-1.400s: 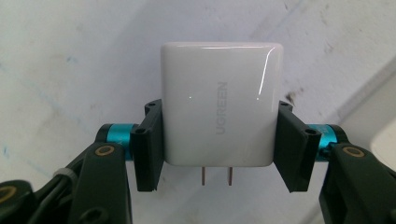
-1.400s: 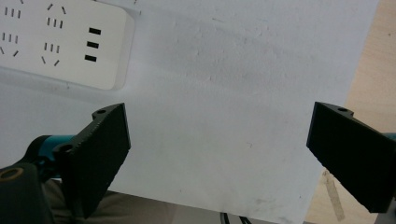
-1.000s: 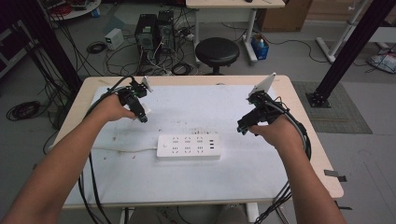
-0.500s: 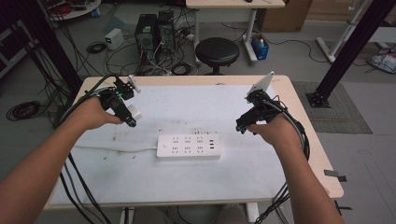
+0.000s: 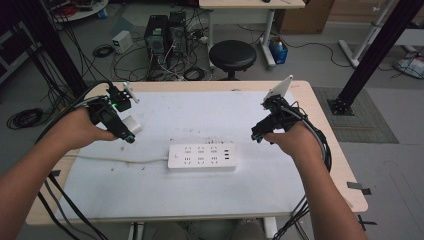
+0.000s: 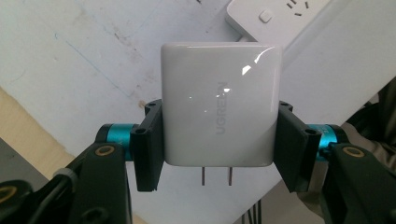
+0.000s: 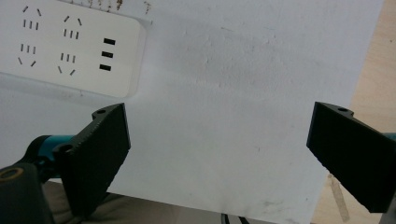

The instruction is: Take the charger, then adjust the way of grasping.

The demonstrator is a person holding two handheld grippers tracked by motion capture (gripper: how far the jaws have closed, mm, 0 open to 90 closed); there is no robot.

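Note:
A glossy white plug-in charger (image 6: 219,105) with two metal prongs is clamped between the black jaws of my left gripper (image 6: 219,140). In the high view that gripper (image 5: 131,131) hangs above the table's left side with the charger (image 5: 133,123) in it. A white power strip (image 5: 202,156) with several sockets lies at the table's middle, and its cord (image 5: 117,160) runs off to the left. My right gripper (image 5: 257,135) hovers to the right of the strip, jaws wide apart and nothing between them (image 7: 219,154). The strip's end (image 7: 70,46) lies at the upper left of the right gripper view.
A white sheet (image 5: 210,195) covers most of the wooden table (image 5: 325,135). Black cables trail from both grippers over the table's edges. Behind the table stand a black stool (image 5: 232,55), computer cases (image 5: 165,32) and tangled floor cables.
My left gripper has lifted and moved left, away from the power strip, carrying the charger. The right gripper has stayed where it was.

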